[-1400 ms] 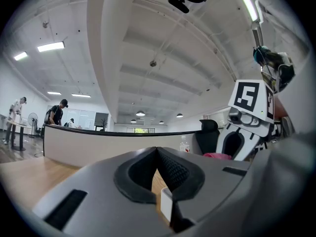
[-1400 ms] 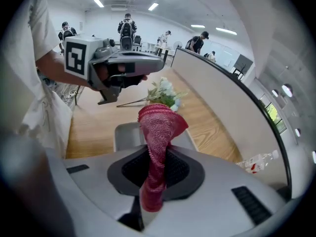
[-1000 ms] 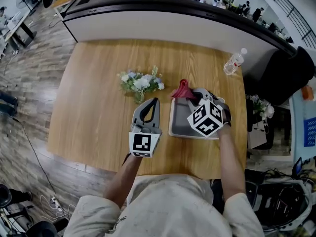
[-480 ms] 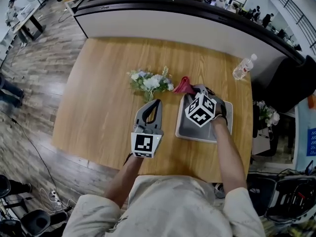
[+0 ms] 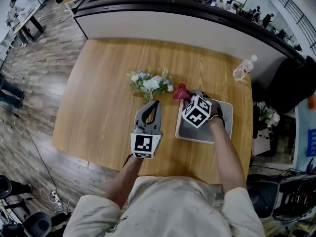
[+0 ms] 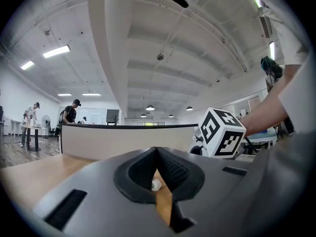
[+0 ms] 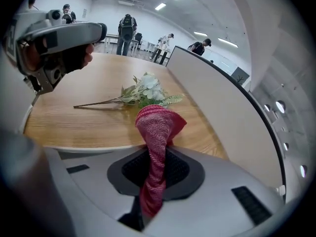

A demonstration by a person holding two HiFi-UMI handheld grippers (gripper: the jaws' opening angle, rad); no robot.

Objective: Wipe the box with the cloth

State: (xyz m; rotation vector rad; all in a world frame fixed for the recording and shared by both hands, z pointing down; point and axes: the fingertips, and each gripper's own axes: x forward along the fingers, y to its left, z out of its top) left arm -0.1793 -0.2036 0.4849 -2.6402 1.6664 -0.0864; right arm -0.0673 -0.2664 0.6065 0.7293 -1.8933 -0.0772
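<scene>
Seems mid-wipe, clamping the red cloth in the right gripper at the far left corner of the grey box by the right edge of the table, with the left gripper pinched together on nothing alongside; should next drag it across the box.

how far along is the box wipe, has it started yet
Done: the red cloth is picked up, pinched in the right gripper. In hand: that gripper sits over the far left corner of the grey box, cloth at its rim. Left: the wiping itself; nothing shows how much is cleaned. The left gripper is shut, empty, beside the box.
</scene>
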